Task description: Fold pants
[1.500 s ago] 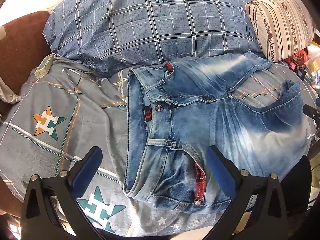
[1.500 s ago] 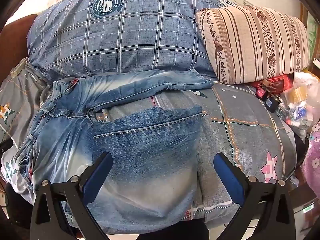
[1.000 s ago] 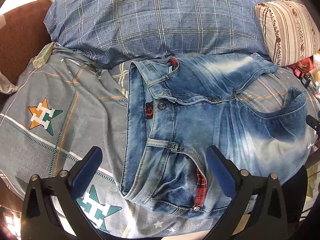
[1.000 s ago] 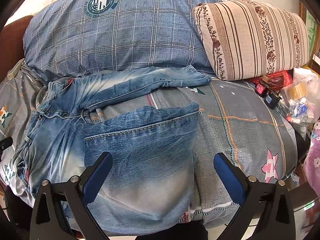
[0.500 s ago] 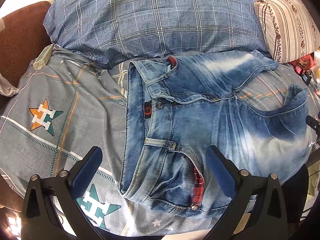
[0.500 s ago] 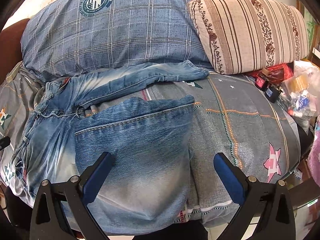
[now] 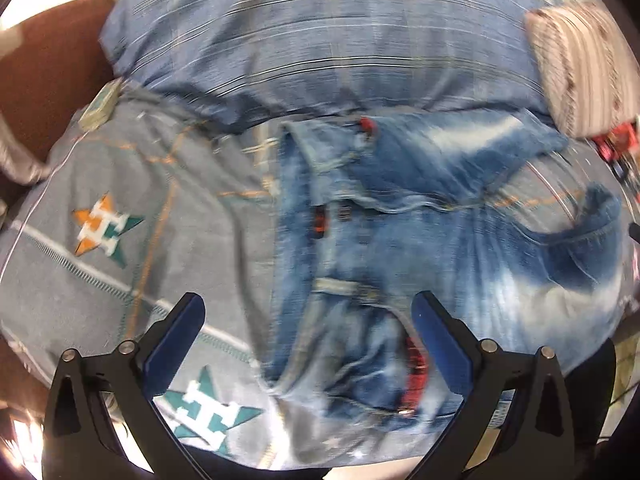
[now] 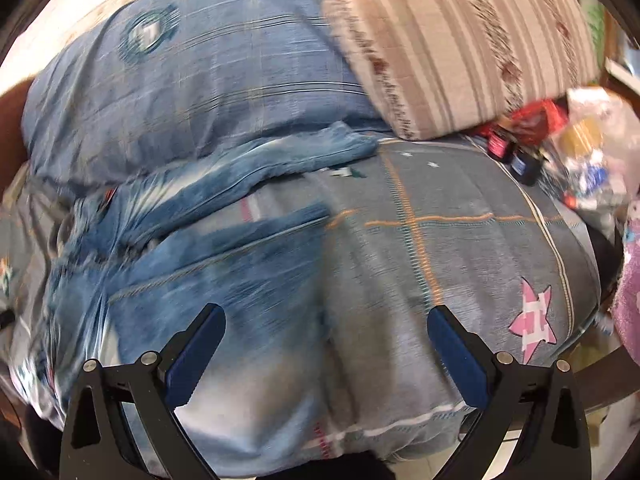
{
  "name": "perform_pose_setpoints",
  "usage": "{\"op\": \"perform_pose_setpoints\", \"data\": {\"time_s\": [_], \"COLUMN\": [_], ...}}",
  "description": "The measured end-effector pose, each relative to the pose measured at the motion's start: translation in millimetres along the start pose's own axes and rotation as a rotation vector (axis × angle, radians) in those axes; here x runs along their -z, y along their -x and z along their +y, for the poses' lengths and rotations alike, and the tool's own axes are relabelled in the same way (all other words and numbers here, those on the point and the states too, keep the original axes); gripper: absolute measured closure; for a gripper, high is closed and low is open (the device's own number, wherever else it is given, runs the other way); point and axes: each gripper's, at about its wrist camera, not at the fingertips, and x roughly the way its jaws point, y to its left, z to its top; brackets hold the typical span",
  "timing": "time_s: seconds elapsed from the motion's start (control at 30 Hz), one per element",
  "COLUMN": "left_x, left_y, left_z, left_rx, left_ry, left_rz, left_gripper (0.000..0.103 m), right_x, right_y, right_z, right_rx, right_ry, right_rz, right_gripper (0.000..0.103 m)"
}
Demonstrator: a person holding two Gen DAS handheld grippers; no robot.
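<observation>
**Both grippers wait open above the jeans on the bed**

We hold the left gripper [image 7: 308, 320] with its blue fingers [image 7: 176, 336] spread wide, and they grip nothing. Between these fingers and a little beyond them lies the waistband end of the faded blue denim jeans [image 7: 400, 248], which rest flat on the grey bedsheet with star prints [image 7: 120, 264]. The legs run away to the right of the fingers. We judge that the open fingers stand over the waistband because this is the natural edge to seize for a first fold.

Our right gripper [image 8: 326, 334] is also wide open and empty. The near leg of the jeans lies under its left finger and beyond it, while bare sheet lies under the right finger. Far beyond the fingers we see a large blue checked pillow [image 8: 208, 72] and a brown striped pillow [image 8: 460, 40]. Both views are blurred, so fine details of the cloth we cannot tell. The folding seems not yet begun.
</observation>
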Motion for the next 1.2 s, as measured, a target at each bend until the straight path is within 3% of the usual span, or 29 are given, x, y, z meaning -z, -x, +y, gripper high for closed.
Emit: {"op": "perform_pose_setpoints", "data": {"time_s": [0.07,0.2,0.27,0.43,0.47,0.5,0.53,0.6,0.7,0.77,0.8,0.83,0.87,1.0,1.1,1.2], "left_x": [2,14,24,43,43,42,36,26,16,19,22,26,30,39,38,34], "left_y": [-6,-24,-34,-69,-71,-71,-69,-60,-47,-47,-49,-52,-54,-53,-53,-57], "left_z": [21,51,53,29,25,22,18,16,17,16,15,16,17,22,23,18], "left_rx": [0.004,0.075,0.16,0.382,0.378,0.375,0.373,0.386,0.369,0.369,0.378,0.386,0.392,0.418,0.417,0.395], "left_ry": [0.064,0.204,0.266,0.373,0.387,0.382,0.36,0.356,0.348,0.351,0.356,0.359,0.36,0.363,0.375,0.379], "left_rz": [0.031,0.132,0.183,0.325,0.326,0.31,0.301,0.285,0.219,0.214,0.224,0.24,0.25,0.271,0.262,0.267], "left_gripper": [0.0,0.0,0.0,0.0,0.002,0.014,0.036,0.048,0.048,0.048,0.048,0.048,0.048,0.045,0.043,0.043], "right_x": [-8,-11,-10,-5,-4,-4,-6,-20,-58,-76,-80,-79,-73,-39,-16,-16], "right_y": [-12,-50,-63,-83,-84,-82,-79,-66,-4,36,41,38,28,-2,-10,-24], "right_z": [-22,-47,-46,-14,-8,-3,0,0,-10,-17,-23,-29,-37,-62,-97,-107], "right_rx": [-0.014,-0.154,-0.227,-0.463,-0.491,-0.493,-0.505,-0.503,-0.433,-0.327,-0.282,-0.25,-0.237,-0.243,-0.218,-0.108], "right_ry": [-0.059,-0.162,-0.197,-0.2,-0.194,-0.175,-0.157,-0.148,-0.055,-0.009,-0.008,-0.02,-0.05,-0.174,-0.344,-0.36], "right_rz": [0.027,0.148,0.199,0.213,0.21,0.189,0.185,0.194,0.002,-0.117,-0.129,-0.089,-0.031,0.065,0.056,0.065], "right_gripper": [0.001,0.001,0.001,0.004,0.017,0.038,0.103,0.101,0.101,0.091,0.079,0.035,0.004,0.01,0.01,0.01]}}
